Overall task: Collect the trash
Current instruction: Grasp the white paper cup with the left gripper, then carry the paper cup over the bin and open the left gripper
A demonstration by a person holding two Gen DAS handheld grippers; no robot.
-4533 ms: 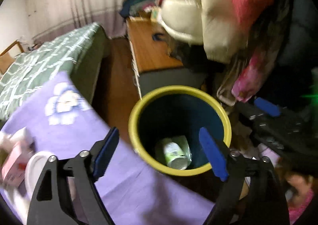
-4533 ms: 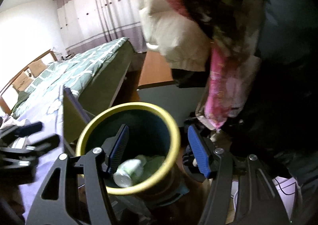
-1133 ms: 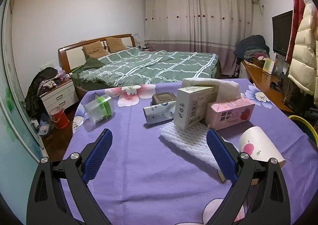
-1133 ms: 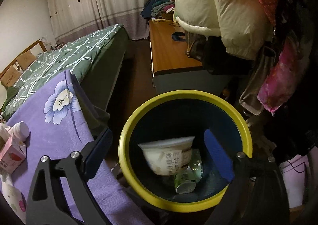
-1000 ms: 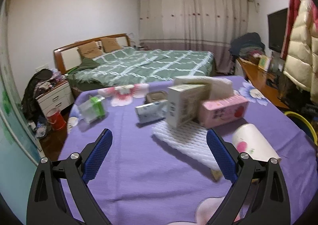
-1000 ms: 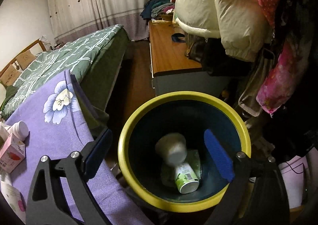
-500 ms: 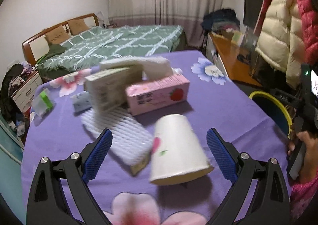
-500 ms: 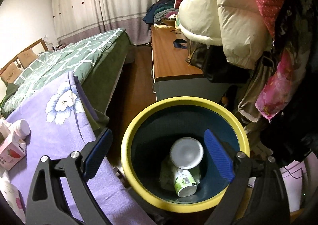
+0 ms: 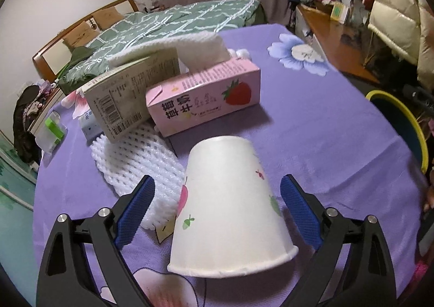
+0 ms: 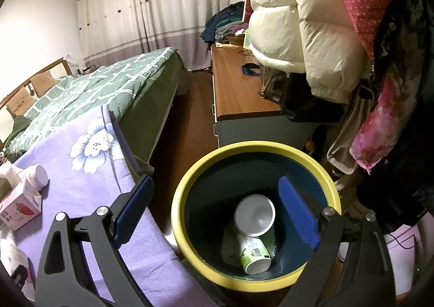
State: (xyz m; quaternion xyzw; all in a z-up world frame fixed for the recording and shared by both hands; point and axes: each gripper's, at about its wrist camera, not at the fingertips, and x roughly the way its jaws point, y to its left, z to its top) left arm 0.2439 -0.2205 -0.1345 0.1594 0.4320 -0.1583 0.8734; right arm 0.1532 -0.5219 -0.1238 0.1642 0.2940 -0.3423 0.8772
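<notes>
A white paper cup [image 9: 230, 209] with fruit prints lies on its side on the purple tablecloth [image 9: 312, 128], between the open jaws of my left gripper [image 9: 217, 209]; the pads are apart from it. Behind it lie a pink strawberry milk carton [image 9: 203, 99], a beige box [image 9: 130, 98] and white foam netting [image 9: 135, 163]. My right gripper [image 10: 215, 212] is open and empty above the yellow-rimmed bin [image 10: 190, 179], which holds a white cup [image 10: 254, 215] and a green-labelled cup [image 10: 253, 254].
The bin's rim [image 9: 401, 117] shows past the table's right edge. A green-lidded container [image 9: 51, 130] sits at the table's left. A bed [image 10: 95, 90], a wooden desk [image 10: 238, 90] and hanging coats [image 10: 312, 22] surround the bin.
My left gripper has moved in on the paper cup, which now lies between its jaws. The cup dropped by my right gripper has settled in the bin; the right gripper has risen slightly.
</notes>
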